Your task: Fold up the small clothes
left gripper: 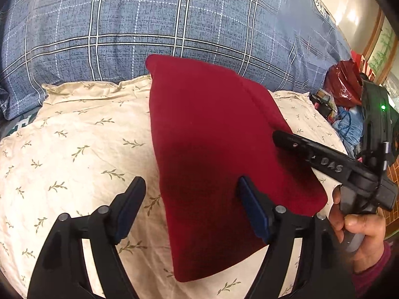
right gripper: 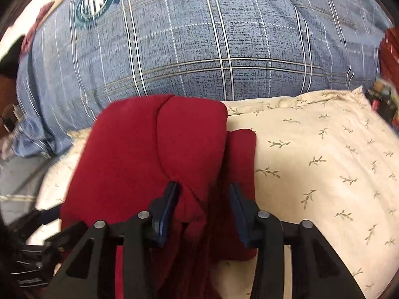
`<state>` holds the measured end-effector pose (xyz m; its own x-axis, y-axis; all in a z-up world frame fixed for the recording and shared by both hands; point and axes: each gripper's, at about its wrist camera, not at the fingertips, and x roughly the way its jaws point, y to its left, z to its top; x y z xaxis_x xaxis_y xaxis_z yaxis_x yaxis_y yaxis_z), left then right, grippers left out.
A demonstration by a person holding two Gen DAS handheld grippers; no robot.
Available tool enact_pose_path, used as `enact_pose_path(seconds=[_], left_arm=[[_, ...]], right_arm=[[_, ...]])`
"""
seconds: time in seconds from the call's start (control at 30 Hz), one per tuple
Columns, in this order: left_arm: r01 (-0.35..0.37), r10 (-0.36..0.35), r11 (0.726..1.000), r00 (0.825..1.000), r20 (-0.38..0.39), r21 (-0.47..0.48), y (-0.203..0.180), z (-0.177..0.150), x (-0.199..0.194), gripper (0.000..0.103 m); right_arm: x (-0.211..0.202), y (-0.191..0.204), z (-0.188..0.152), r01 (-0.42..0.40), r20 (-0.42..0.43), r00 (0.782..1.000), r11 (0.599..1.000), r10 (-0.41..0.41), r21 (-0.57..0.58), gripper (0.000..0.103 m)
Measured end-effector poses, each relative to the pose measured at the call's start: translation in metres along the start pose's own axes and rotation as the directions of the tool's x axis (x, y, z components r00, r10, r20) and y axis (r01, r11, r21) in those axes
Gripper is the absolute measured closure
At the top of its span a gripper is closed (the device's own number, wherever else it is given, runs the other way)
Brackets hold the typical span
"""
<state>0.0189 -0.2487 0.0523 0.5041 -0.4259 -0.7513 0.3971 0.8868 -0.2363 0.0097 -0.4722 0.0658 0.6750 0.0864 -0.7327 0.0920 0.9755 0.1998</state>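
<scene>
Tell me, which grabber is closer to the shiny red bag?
Right. The right gripper reaches over the red cloth on the side where the red bag sits. The left gripper is farther, open over the cloth's opposite edge on the cream pillow.

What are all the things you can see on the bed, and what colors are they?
red garment: one, dark red, folded, lying on the pillow.
pillow: one, cream with small green sprigs, under the garment.
quilt: one, blue plaid with white lines, bunched behind the pillow.
round badge: one, teal and white, printed on the quilt.
shiny bag: one, red, at the far right among blurry clutter.
left gripper: one, black with blue pads, open over the garment's near edge.
right gripper: one, black with blue pads, open above the garment.
hand: one, holding the right gripper's handle.
</scene>
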Motion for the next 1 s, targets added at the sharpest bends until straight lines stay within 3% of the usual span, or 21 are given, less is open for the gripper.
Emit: enact_pose_path(seconds=[0.07, 0.17, 0.4, 0.53, 0.7, 0.9, 1.0], left_arm=[[0.012, -0.012, 1.000, 1.000, -0.001, 0.000, 0.001, 0.002, -0.001, 0.026], [0.035, -0.035, 0.999, 0.999, 0.008, -0.013, 0.006, 0.006, -0.005, 0.026], [0.084, -0.083, 0.991, 0.996, 0.006, -0.105, 0.018, 0.013, -0.003, 0.024], [0.113, -0.115, 0.986, 0.993, -0.006, -0.123, 0.019, 0.013, 0.003, 0.021], [0.155, -0.161, 0.977, 0.987, -0.028, -0.149, 0.024, 0.014, 0.015, 0.018], [0.187, -0.197, 0.972, 0.979, -0.059, -0.141, 0.022, 0.019, 0.035, 0.013], [0.200, -0.213, 0.967, 0.975, -0.067, -0.157, 0.022, 0.020, 0.043, 0.007]], right_arm=[[-0.008, -0.010, 0.000, -0.018, 0.016, 1.000, 0.999, 0.018, 0.029, 0.038], [-0.018, -0.021, 0.001, -0.040, 0.045, 0.998, 0.998, 0.038, 0.039, 0.028], [-0.023, -0.023, 0.003, -0.069, 0.032, 0.997, 0.997, 0.068, 0.018, 0.024], [-0.008, -0.028, 0.003, -0.107, -0.010, 0.994, 0.994, 0.108, 0.031, 0.014], [0.020, -0.032, 0.004, -0.196, -0.079, 0.976, 0.978, 0.201, 0.065, 0.013], [0.039, -0.028, 0.008, -0.278, -0.091, 0.954, 0.957, 0.285, 0.084, 0.012], [0.039, -0.025, 0.010, -0.281, -0.077, 0.955, 0.956, 0.288, 0.088, 0.020]])
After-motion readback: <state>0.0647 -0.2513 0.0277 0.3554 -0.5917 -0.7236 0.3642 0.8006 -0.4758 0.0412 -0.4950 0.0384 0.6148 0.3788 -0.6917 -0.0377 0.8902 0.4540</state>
